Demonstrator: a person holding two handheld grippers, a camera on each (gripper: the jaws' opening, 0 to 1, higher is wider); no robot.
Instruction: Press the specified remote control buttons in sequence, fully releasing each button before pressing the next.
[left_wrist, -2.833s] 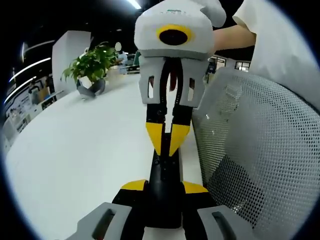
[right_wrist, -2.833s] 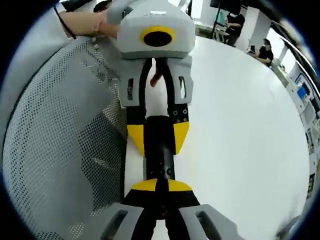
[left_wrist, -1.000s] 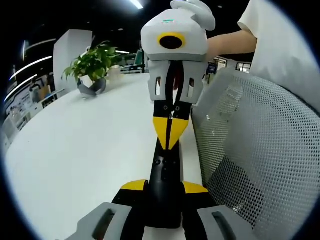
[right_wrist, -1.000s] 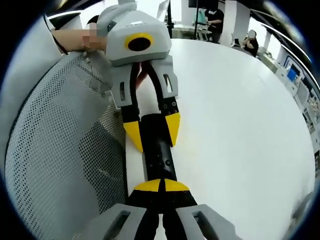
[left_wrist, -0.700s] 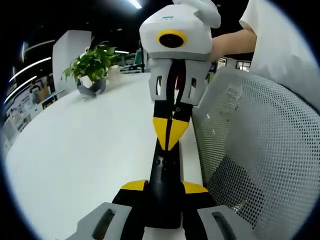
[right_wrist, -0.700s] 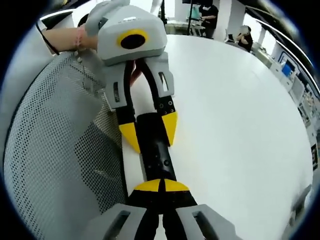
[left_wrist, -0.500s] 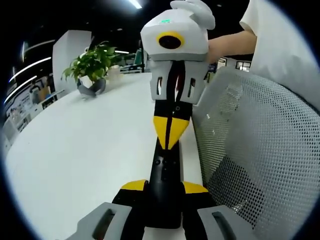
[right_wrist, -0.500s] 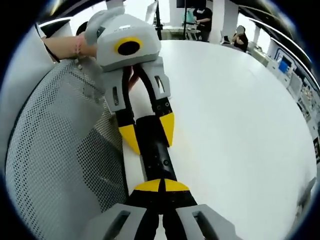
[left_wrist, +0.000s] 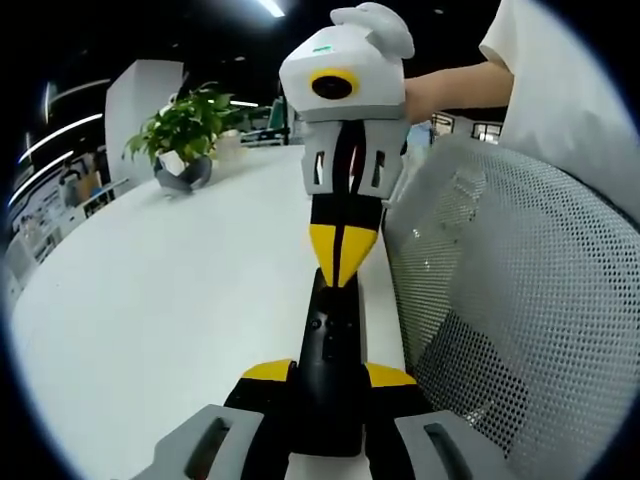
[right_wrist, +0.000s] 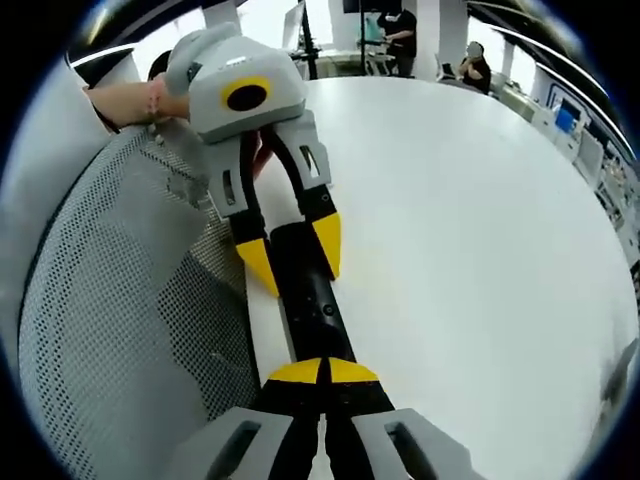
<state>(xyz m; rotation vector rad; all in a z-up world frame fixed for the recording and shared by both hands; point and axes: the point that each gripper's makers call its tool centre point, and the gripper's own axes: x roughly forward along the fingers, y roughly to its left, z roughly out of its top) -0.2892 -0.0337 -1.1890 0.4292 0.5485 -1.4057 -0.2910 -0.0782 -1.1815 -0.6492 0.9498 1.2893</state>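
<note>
Two grippers on one black remote, nose to nose along the edge of the white table, right beside a mesh chair back. Left gripper clamped on one end of the remote, yellow fingertips spread either side of it and pinching the body. Probably just there as a vise, to stop any sliding or tipping under a poke. Right gripper pointing in from the opposite end, tips pressed together into one narrow point over the remote's face. Makes sense: closed up like that, small enough for a single button.

Same story from the right gripper view, with that shut point low over the remote and the left gripper straddling the far end. Can't tell which button, or whether actually pushed down or just hovering. Guessing mid-press. Potted plant well apart, out of the way.
</note>
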